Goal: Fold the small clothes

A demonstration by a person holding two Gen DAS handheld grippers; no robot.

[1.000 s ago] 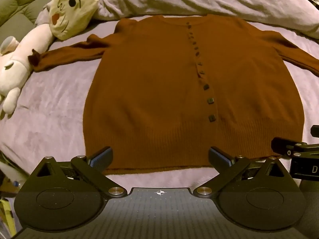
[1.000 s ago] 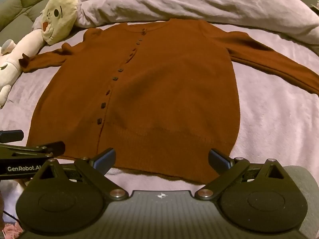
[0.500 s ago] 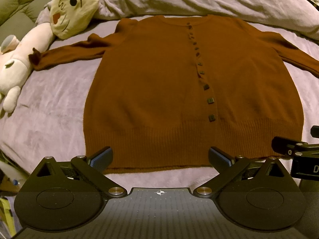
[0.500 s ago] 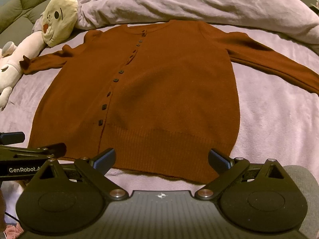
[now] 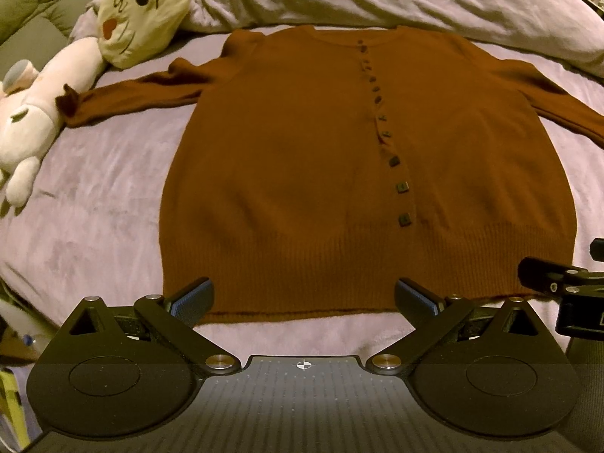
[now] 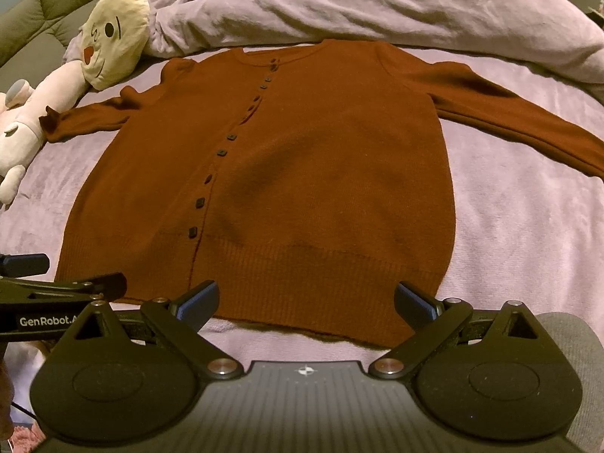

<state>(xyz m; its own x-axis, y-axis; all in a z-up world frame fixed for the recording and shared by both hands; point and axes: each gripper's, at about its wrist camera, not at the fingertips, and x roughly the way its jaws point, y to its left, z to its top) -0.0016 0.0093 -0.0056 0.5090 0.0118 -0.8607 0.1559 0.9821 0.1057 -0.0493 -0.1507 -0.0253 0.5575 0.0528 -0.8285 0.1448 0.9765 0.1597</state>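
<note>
A rust-brown buttoned cardigan (image 5: 302,173) (image 6: 302,173) lies flat on the lilac bed, front up, with both sleeves spread out sideways. Its ribbed hem faces me. My left gripper (image 5: 304,298) hovers open just before the hem's left half, nothing between its blue-padded fingers. My right gripper (image 6: 306,300) is open too, over the hem's right half, holding nothing. The right gripper's side shows at the right edge of the left wrist view (image 5: 558,283), and the left gripper's side at the left edge of the right wrist view (image 6: 56,294).
A cream round-faced plush (image 5: 139,11) and a pink-white plush toy (image 5: 34,128) lie at the left, by the left sleeve cuff. A bunched lilac duvet (image 6: 358,11) runs along the back. A grey-green padded headboard (image 6: 56,11) is far left.
The right gripper has drawn back or risen slightly, so the cardigan sits lower in its view. The left gripper has hardly moved. Both stay open.
</note>
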